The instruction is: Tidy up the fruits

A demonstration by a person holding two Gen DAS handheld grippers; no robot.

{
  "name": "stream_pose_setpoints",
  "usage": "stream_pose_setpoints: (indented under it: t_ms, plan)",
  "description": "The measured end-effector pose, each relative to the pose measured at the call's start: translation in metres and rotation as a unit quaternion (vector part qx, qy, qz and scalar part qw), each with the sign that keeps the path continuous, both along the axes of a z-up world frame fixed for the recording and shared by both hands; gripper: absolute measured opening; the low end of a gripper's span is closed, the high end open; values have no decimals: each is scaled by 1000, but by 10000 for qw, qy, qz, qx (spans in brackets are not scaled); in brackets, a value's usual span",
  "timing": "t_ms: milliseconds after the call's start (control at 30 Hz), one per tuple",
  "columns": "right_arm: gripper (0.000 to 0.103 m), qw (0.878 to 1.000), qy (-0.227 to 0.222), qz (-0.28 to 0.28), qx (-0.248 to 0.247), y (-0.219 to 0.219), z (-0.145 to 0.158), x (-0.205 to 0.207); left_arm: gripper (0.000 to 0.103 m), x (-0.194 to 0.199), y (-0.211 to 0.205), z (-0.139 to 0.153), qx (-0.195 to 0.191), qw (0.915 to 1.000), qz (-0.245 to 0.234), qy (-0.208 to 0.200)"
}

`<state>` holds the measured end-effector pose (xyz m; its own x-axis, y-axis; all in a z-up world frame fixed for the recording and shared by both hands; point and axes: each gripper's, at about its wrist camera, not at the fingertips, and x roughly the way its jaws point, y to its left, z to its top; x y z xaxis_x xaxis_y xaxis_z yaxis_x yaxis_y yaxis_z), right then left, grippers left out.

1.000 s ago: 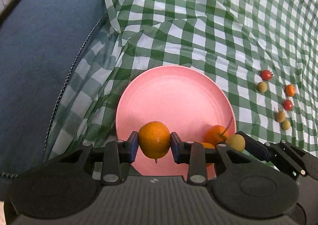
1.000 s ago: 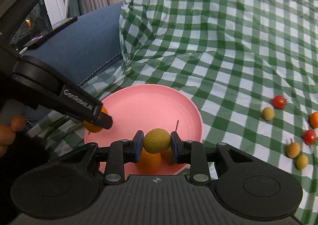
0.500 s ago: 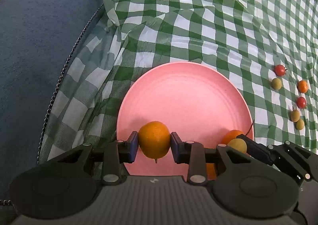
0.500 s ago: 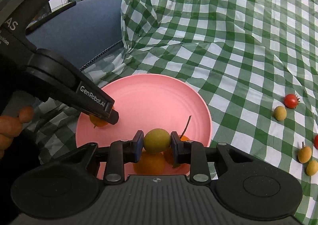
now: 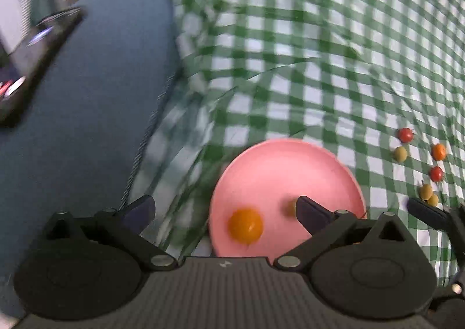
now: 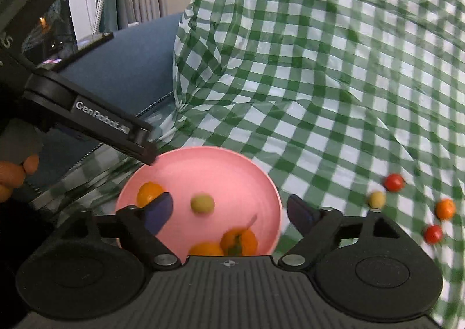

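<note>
A pink plate (image 5: 284, 172) (image 6: 215, 172) lies on the green checked cloth. My left gripper (image 5: 223, 212) is opening its jaws wide; the orange fruit (image 5: 245, 225) (image 6: 149, 192) lies free on the plate below them. My right gripper (image 6: 231, 212) is opening too, and the yellow-green fruit (image 6: 202, 204) sits loose on the plate between its fingers, touched by neither. Two more orange fruits (image 6: 238, 241) rest at the plate's near rim. One finger of the left gripper (image 6: 116, 131) reaches over the plate's left edge.
Several small fruits lie on the cloth to the right: a red tomato (image 5: 405, 134) (image 6: 394, 182), a yellow-green one (image 5: 400, 153) (image 6: 377, 199), an orange one (image 5: 438, 151) (image 6: 444, 209). A blue cushion (image 5: 87, 125) with a dark device (image 5: 29, 61) lies left.
Both grippers have gone from shut on a fruit to open. The orange fruit and the yellow-green fruit now lie on the plate. Both grippers have risen a little.
</note>
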<state>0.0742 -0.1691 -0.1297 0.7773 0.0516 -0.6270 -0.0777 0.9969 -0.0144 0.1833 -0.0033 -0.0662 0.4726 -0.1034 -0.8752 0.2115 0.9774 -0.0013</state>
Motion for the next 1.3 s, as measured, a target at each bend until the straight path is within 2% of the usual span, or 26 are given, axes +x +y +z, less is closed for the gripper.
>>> stream_pose_setpoints:
  t_ms: [100, 233, 333, 500, 733, 1000, 1300]
  plan:
    - [92, 9988, 264, -235, 340, -5, 1, -30, 103, -31, 15, 3, 52, 9993, 328, 147]
    - [94, 9942, 472, -507, 828, -7, 2, -61, 103, -77, 27, 4, 112, 9981, 519, 302]
    - [96, 9947, 230, -679, 738, -5, 15, -75, 103, -104, 27, 9, 248, 9983, 457, 276]
    - [97, 9976, -230, -396, 519, 13, 37, -102, 103, -142, 26, 23, 320, 9992, 246, -36]
    - [99, 9969, -577, -324, 424, 22, 54, -130, 103, -165, 28, 46, 249, 9980, 335, -467]
    - [100, 9958, -753, -331, 405, 22, 62, -148, 103, -180, 28, 54, 262, 9974, 314, -597]
    - [100, 9956, -790, -323, 398, 22, 62, -149, 103, -186, 27, 57, 283, 9971, 234, -664]
